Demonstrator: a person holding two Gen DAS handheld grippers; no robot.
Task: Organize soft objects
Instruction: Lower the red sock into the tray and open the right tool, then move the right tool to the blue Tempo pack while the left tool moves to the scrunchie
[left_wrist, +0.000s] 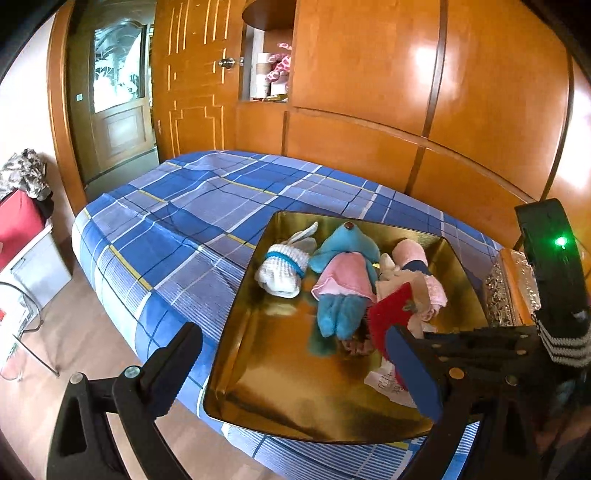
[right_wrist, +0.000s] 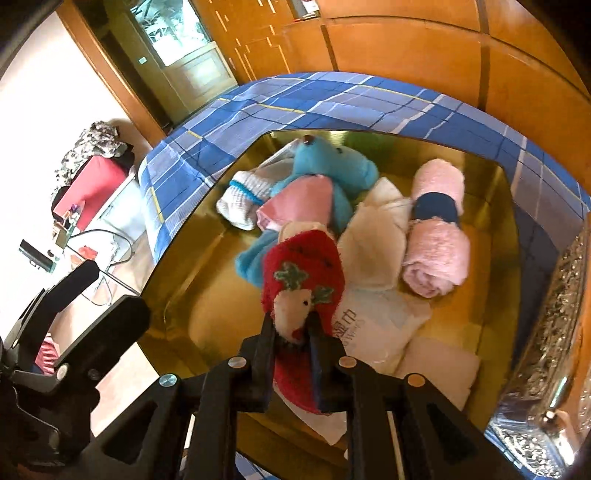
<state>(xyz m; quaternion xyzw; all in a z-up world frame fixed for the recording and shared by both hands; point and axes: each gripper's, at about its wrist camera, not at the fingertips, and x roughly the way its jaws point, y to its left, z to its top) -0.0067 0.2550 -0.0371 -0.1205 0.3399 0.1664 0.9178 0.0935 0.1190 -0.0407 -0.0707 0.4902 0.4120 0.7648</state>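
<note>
A gold tray (left_wrist: 258, 391) lies on the blue plaid bed. In it are a white sock with blue bands (left_wrist: 282, 267), a blue plush toy in a pink dress (left_wrist: 343, 273), a rolled pink towel with a dark band (right_wrist: 436, 229) and white cloths with print (right_wrist: 373, 317). My right gripper (right_wrist: 291, 325) is shut on a red fuzzy sock (right_wrist: 303, 266) with a white figure on it, and holds it low over the white cloths. The left gripper (left_wrist: 293, 332) is open over the tray's near half, with nothing between its fingers. The red sock (left_wrist: 391, 314) sits just past its right fingertip.
An embossed silver box (right_wrist: 546, 350) stands against the tray's right side. Wooden wardrobe panels (left_wrist: 369, 92) rise behind the bed. A red box under a crumpled cloth (left_wrist: 18, 221) and a wire stand sit on the floor to the left.
</note>
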